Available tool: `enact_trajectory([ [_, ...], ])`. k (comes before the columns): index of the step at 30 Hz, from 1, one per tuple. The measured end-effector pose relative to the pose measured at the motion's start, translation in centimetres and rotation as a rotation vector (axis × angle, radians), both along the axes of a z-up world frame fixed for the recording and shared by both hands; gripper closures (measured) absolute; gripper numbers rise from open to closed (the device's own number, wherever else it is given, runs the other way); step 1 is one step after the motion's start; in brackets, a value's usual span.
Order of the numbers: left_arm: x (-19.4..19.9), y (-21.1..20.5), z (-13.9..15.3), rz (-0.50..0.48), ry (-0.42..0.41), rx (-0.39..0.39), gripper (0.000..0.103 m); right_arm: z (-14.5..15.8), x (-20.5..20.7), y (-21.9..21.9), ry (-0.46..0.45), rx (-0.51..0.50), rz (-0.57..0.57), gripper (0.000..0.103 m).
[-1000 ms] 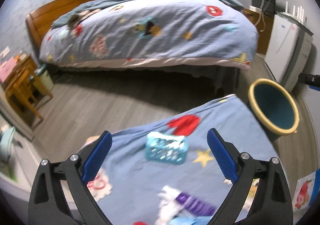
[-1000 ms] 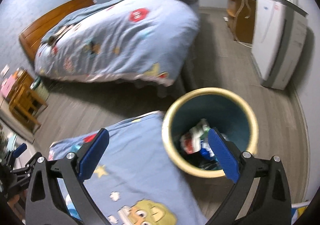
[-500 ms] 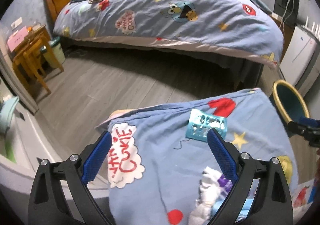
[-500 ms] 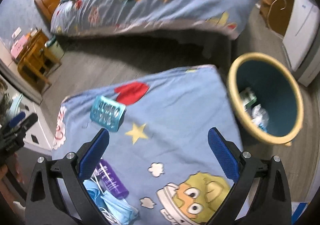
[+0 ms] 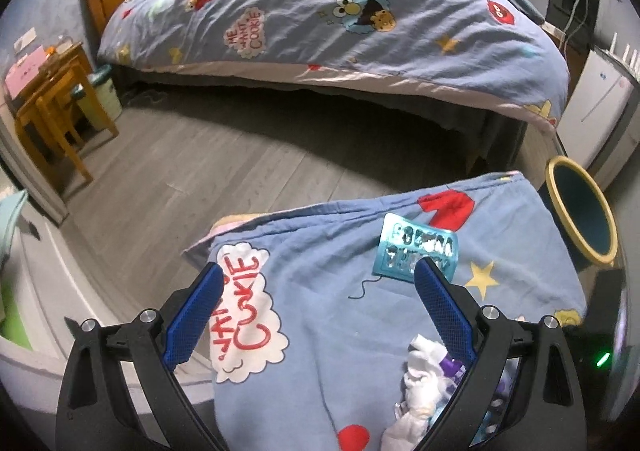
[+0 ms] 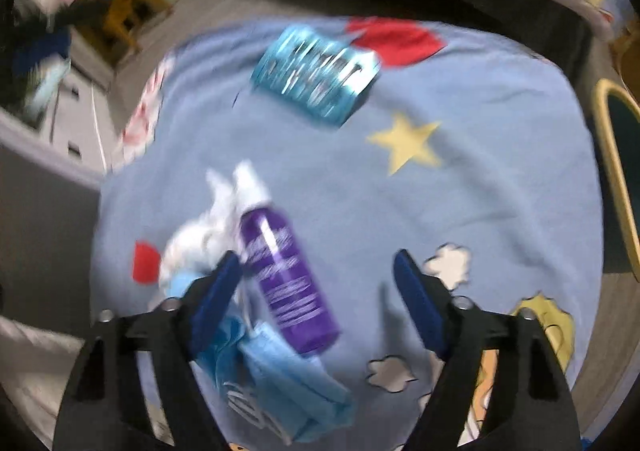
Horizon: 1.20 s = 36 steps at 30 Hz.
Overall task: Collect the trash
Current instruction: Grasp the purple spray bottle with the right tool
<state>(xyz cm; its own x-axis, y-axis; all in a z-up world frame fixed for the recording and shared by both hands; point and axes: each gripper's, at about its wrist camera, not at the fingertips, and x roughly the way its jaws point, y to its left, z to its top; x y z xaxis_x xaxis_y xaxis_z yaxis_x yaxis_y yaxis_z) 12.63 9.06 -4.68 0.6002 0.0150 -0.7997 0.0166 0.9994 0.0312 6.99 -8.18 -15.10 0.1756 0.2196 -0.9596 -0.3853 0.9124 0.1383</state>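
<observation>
A blue cartoon cloth (image 5: 328,315) covers a low surface. On it lie a teal blister pack (image 5: 416,251), a purple spray bottle (image 6: 284,275), crumpled white tissue (image 5: 420,383) and a light blue face mask (image 6: 288,375). My left gripper (image 5: 318,287) is open and empty above the cloth, left of the blister pack. My right gripper (image 6: 318,279) is open and empty, low over the purple bottle, which lies just inside its left finger. The blister pack (image 6: 316,79) shows farther ahead. The yellow-rimmed teal bin (image 5: 584,207) stands right of the cloth.
A large bed (image 5: 328,23) with a matching quilt fills the back. Wooden chairs and a small table (image 5: 52,107) stand at the left. A white appliance (image 5: 600,99) stands at the right wall. Grey wood floor (image 5: 208,171) lies between.
My right gripper has swung left from over the bin and dropped low over the purple bottle and mask. My left gripper has pulled left, so the blister pack sits by its right finger.
</observation>
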Motion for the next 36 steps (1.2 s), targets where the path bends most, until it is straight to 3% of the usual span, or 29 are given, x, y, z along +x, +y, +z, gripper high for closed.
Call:
enact_trajectory([
  [1,0.0,0.0,-0.1,-0.005,0.003,0.004,0.008,-0.4,-0.1,0.4,0.005,-0.015,0.016,0.047],
  [9,0.4,0.1,-0.7,-0.004,0.030,0.003,0.008,-1.2,0.7,0.4,-0.019,-0.033,0.022,0.054],
  [11,0.7,-0.1,-1.0,-0.007,0.040,0.012,0.008,-1.2,0.9,0.2,-0.034,-0.032,0.028,0.061],
  [12,0.8,-0.2,-1.2,-0.007,0.043,0.017,0.008,-1.1,1.1,0.1,-0.041,-0.042,0.028,0.071],
  [25,3.4,-4.3,-4.6,-0.061,0.109,0.107,0.008,-0.1,4.5,-6.8,-0.016,0.010,-0.179,0.072],
  [36,6.8,-10.1,-9.2,-0.159,0.168,0.124,0.008,2.0,7.3,-13.6,-0.023,0.157,-0.342,0.072],
])
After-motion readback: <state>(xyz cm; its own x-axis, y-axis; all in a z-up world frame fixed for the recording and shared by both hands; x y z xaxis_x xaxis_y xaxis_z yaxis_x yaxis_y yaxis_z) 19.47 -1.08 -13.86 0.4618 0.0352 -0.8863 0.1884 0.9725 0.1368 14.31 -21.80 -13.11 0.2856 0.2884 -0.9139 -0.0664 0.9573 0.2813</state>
